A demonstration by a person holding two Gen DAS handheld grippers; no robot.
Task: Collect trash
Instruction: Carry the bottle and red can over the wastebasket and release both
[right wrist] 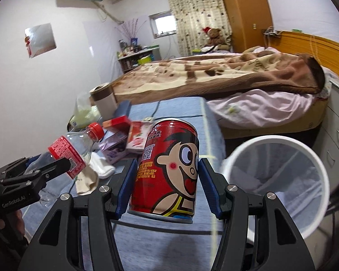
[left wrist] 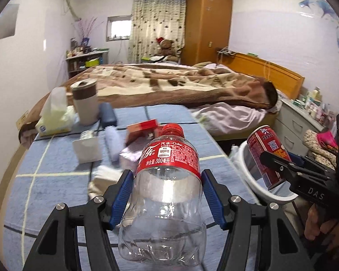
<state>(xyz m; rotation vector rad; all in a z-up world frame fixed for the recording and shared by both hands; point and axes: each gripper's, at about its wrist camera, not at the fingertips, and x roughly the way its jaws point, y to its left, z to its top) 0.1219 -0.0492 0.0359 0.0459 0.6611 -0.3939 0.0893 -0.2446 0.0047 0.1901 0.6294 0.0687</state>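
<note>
My left gripper [left wrist: 167, 187] is shut on an empty clear Coke bottle [left wrist: 167, 194] with a red cap and label, held above the blue cloth table. My right gripper [right wrist: 167, 176] is shut on a red cartoon drink can [right wrist: 167, 171], held upright just left of the white trash bin [right wrist: 275, 180]. In the left wrist view the can [left wrist: 269, 155] hangs over the bin's rim [left wrist: 248, 176] at right. In the right wrist view the bottle [right wrist: 74, 151] and left gripper [right wrist: 63, 164] show at left.
The blue table [left wrist: 56, 192] holds a tissue pack [left wrist: 54, 117], a brown-and-white tumbler [left wrist: 84, 103], red boxes [left wrist: 142, 128], a purple box [right wrist: 115, 146], a white cloth [right wrist: 101, 169] and other small items. A bed [left wrist: 169, 83] lies behind; grey drawers [left wrist: 291, 122] stand right.
</note>
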